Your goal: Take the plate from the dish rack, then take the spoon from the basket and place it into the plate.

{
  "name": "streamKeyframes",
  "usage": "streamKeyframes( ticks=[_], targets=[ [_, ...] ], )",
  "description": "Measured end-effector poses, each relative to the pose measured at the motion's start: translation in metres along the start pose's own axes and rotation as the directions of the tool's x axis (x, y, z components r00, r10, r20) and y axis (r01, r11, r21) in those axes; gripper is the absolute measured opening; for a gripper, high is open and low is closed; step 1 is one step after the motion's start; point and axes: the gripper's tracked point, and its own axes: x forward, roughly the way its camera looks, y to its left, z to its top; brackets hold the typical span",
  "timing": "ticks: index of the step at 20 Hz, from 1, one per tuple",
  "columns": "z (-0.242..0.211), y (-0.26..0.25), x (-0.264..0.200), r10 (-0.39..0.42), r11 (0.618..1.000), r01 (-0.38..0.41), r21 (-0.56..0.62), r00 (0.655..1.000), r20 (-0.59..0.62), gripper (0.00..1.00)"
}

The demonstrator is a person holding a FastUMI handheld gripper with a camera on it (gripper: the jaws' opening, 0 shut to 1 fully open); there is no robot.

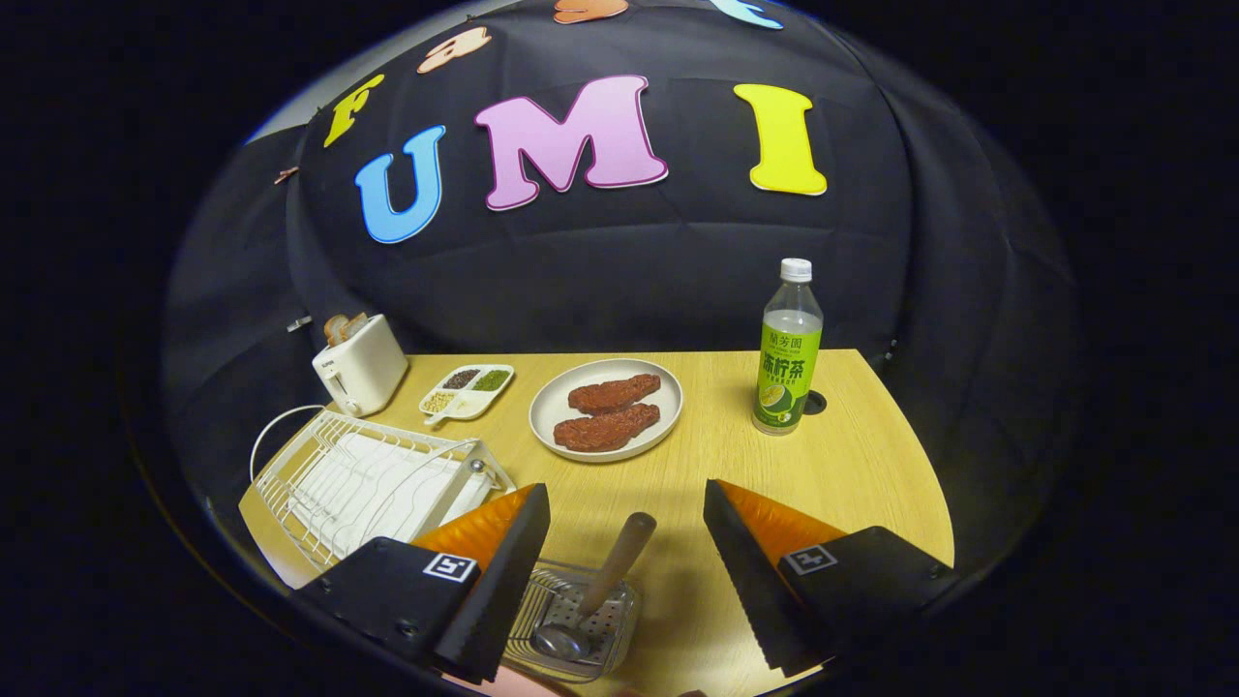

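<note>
My gripper is open, its two black-padded fingers spread wide above the wooden table. Low between them, close to the left finger, sits a small perforated basket. In it lies a spoon, wooden handle slanting up and away, metal bowl down in the basket. A white plate holding two reddish-brown meat slices rests on the table beyond the fingers. To the left of the left finger stands the white wire dish rack, with nothing visible in its slots.
A green-labelled bottle stands beyond the right finger. A white toaster with bread in it sits behind the rack, and a small divided dish of grains lies between toaster and plate. The table's edge curves off to the right.
</note>
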Motion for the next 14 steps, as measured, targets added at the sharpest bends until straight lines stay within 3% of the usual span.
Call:
streamKeyframes(
  ticks=[3,5,7,10,14],
  targets=[
    [-0.021,-0.006,0.018,-0.027,1.0,0.027,0.002,0.997,-0.073,0.97],
    [-0.031,-0.005,0.024,-0.024,0.999,0.027,0.024,0.993,-0.116,0.72],
    [-0.038,-0.005,0.027,-0.025,0.998,0.033,0.048,0.989,-0.144,0.65],
    [-0.039,-0.001,0.025,-0.019,0.997,0.031,0.07,0.987,-0.161,0.38],
    [-0.026,0.01,0.014,0.0,0.993,0.017,0.118,0.99,-0.139,0.19]
  ],
)
